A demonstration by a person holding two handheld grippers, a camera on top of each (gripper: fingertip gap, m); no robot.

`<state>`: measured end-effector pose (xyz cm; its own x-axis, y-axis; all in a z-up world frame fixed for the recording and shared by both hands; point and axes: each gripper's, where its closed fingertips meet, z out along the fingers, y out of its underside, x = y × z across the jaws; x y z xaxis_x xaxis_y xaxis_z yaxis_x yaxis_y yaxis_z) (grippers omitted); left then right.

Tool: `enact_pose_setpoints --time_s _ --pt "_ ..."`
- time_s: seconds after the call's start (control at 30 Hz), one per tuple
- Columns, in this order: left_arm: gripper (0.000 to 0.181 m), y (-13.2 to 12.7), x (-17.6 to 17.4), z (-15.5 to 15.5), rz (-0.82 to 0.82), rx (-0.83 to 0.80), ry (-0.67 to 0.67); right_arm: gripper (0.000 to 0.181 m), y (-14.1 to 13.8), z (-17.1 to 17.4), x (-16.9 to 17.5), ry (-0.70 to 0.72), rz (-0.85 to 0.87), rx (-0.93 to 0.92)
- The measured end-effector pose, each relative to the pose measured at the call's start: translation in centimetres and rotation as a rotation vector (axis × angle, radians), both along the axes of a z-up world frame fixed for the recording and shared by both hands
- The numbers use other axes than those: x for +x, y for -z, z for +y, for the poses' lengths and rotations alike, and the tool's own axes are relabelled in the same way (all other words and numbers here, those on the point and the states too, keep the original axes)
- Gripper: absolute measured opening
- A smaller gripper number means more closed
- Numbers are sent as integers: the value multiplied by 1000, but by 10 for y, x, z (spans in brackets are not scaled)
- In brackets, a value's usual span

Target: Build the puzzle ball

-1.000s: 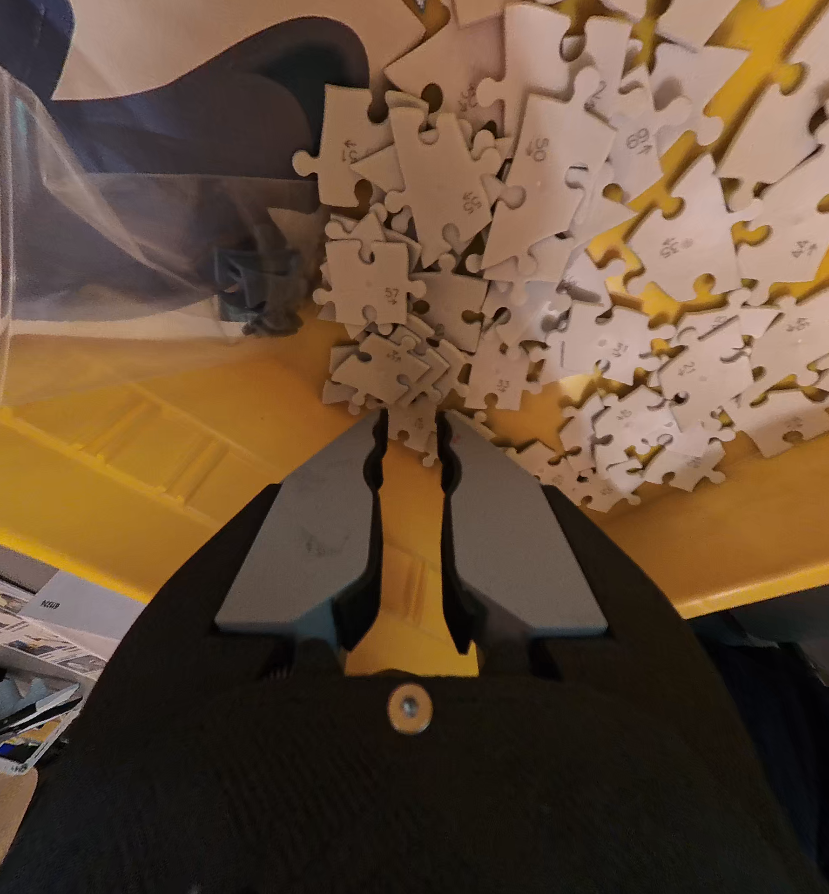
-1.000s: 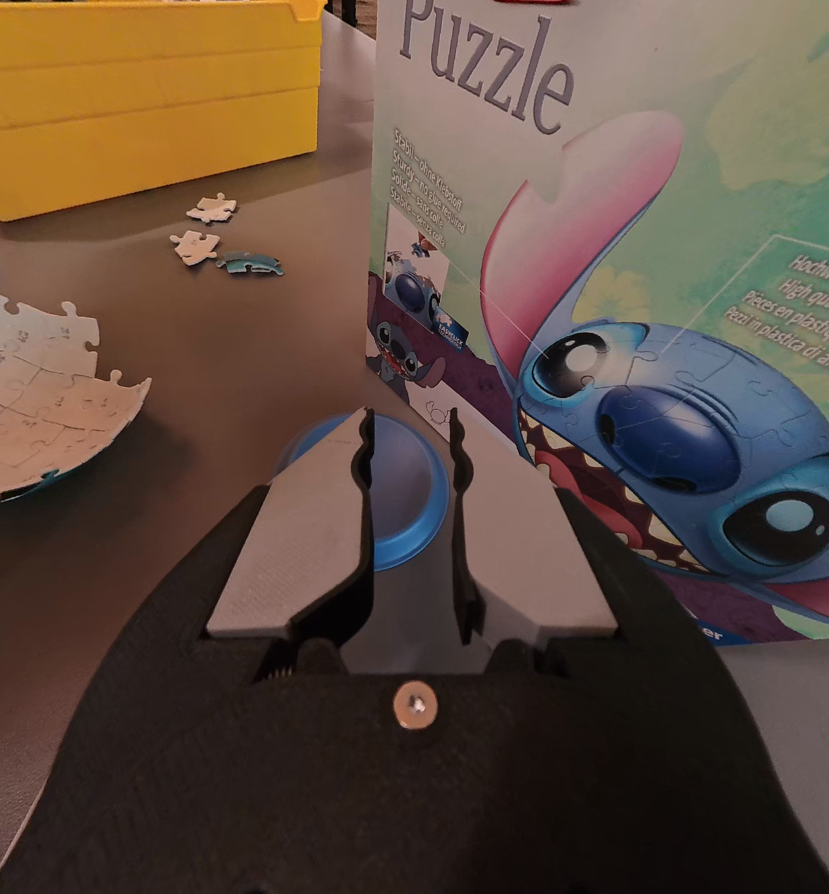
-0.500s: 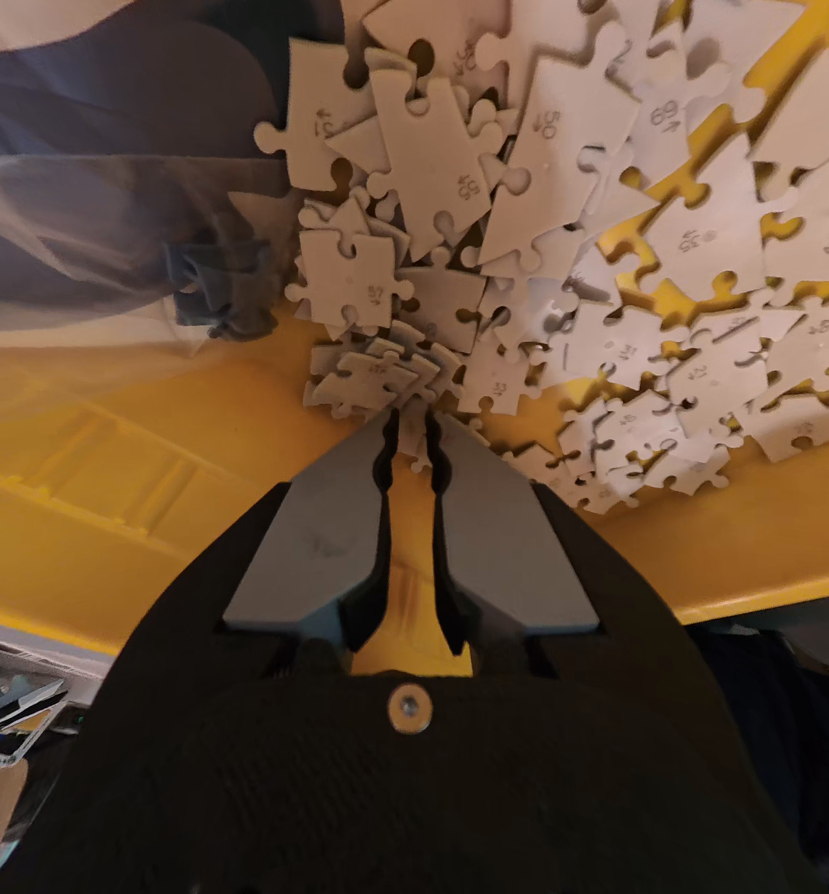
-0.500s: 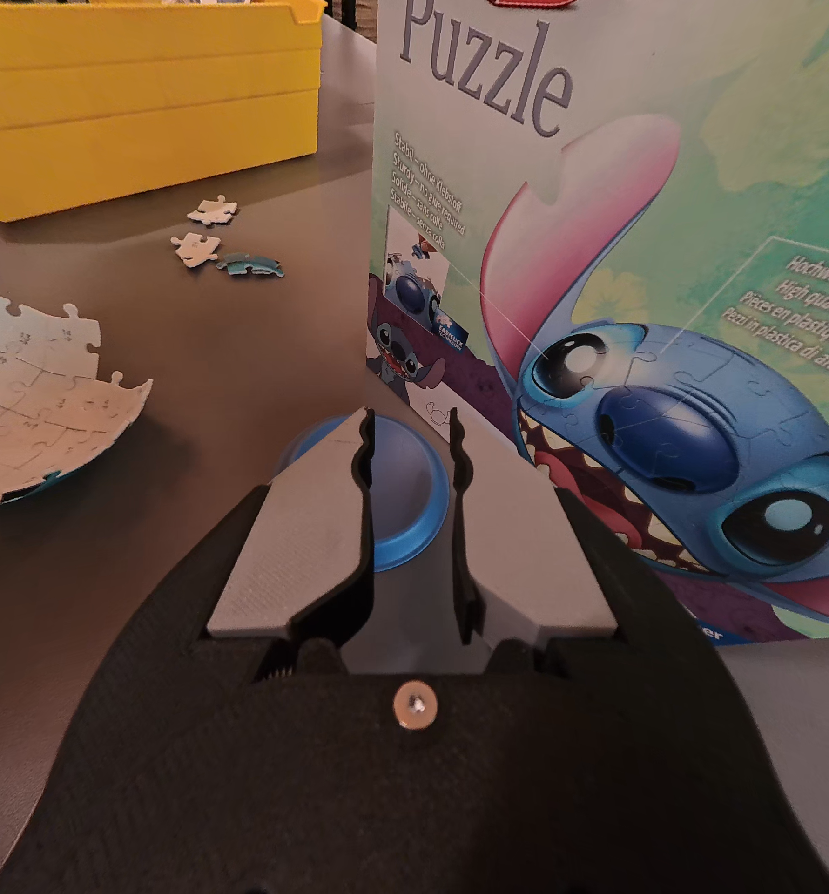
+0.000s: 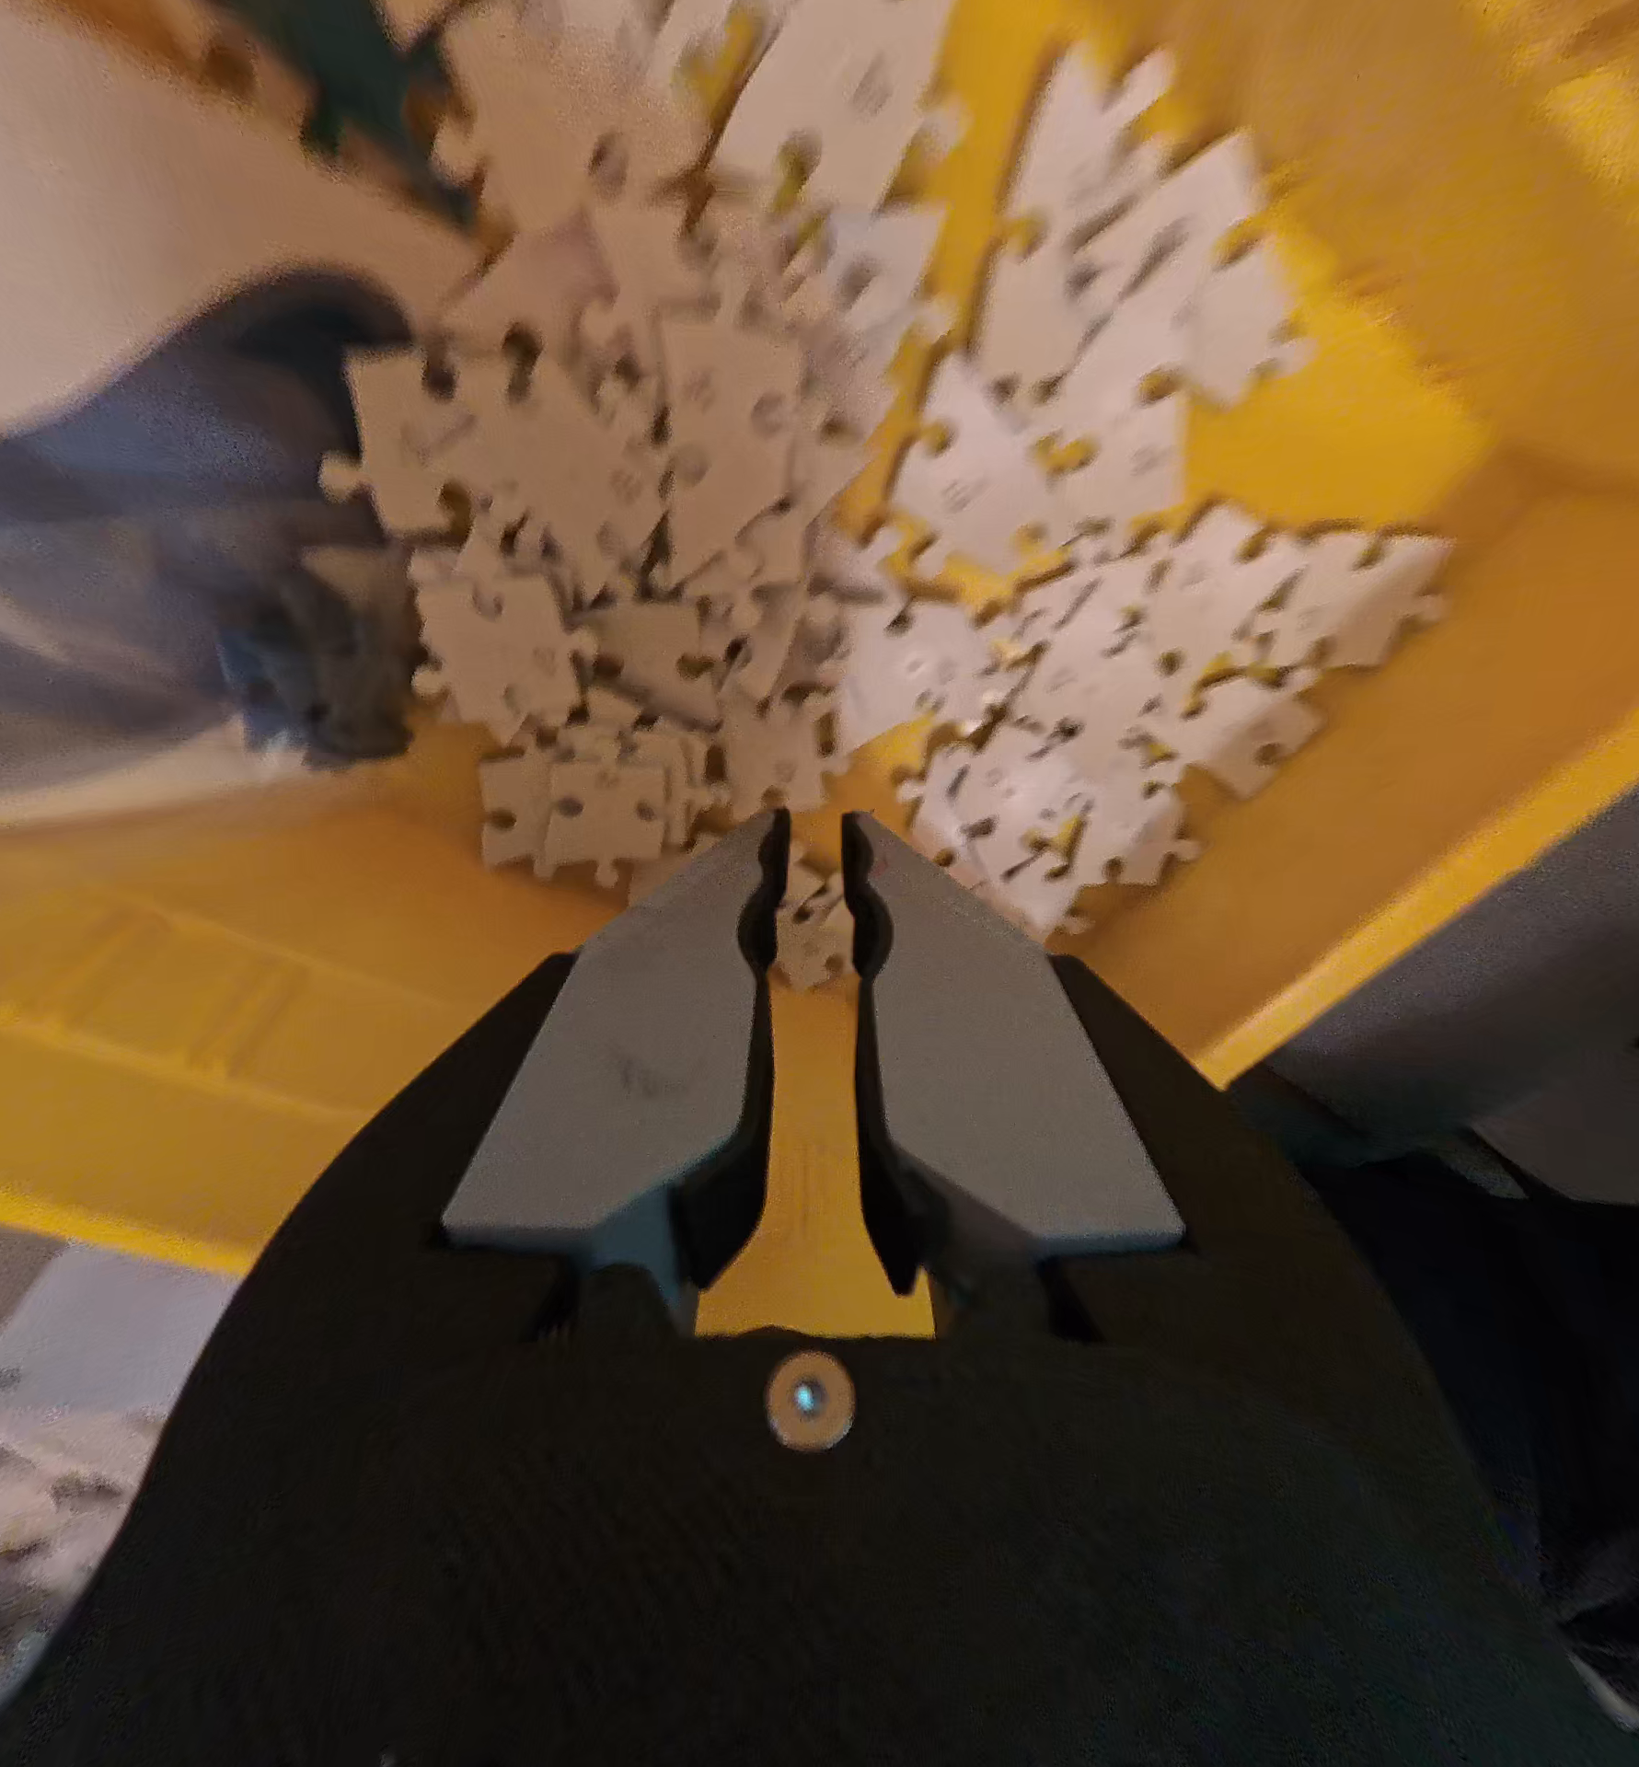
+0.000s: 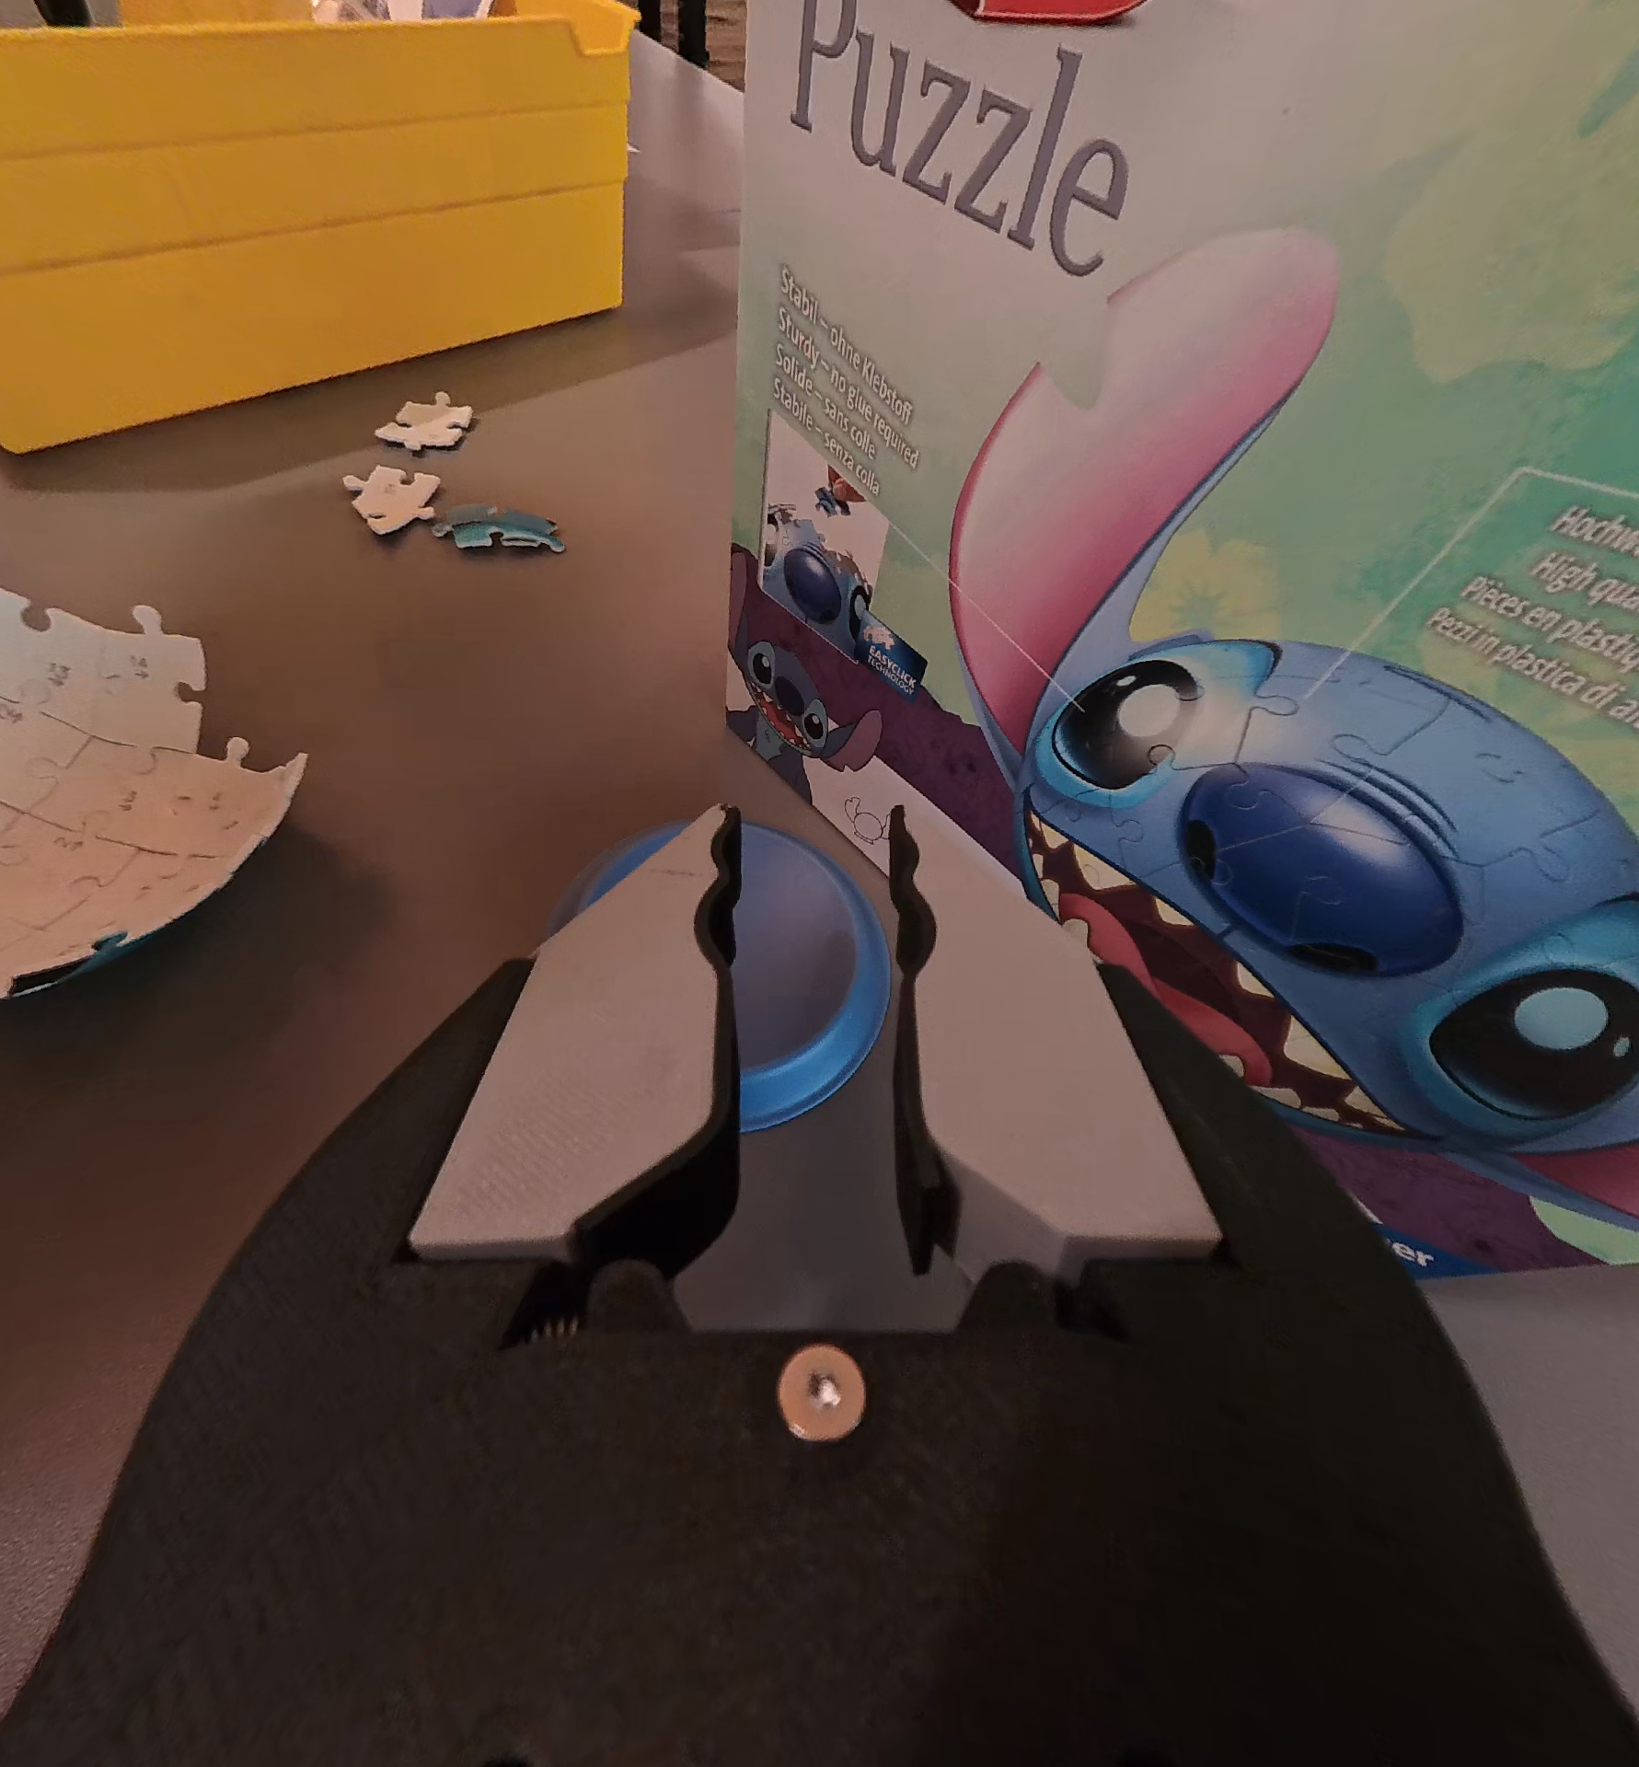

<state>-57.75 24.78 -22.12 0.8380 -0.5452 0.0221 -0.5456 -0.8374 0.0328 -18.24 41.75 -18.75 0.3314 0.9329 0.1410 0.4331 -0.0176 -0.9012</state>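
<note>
Puzzle pieces [image 6: 423, 421]: three loose | left claw [image 5: 813, 822] perhaps pinching one | right claw [image 6: 810, 822] apart

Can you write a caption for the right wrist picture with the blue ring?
The open right gripper hovers over a blue ring beside the puzzle box, with the half-built puzzle ball nearby.

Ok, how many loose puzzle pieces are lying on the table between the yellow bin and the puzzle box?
3, clustered together: a white piece nearest the yellow bin, another white piece just in front of it, and a teal piece beside that, toward the puzzle box.
</note>
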Motion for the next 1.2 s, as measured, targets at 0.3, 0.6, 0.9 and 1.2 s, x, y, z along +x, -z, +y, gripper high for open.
enact_pose_setpoints --time_s 0.3,0.6,0.9,1.2 --pt "0 18 27 8 44 -26 179 28 -1 0 1 1 0 5" --pt "0 23 22 -27 2 -212 125 28 0 -1 0 -2 -5 2" --pt "0 10 19 9 42 9 188 28 1 -1 0 -3 -8 1" --pt "0 18 21 -12 11 -107 196 28 0 0 1 0 -3 3"
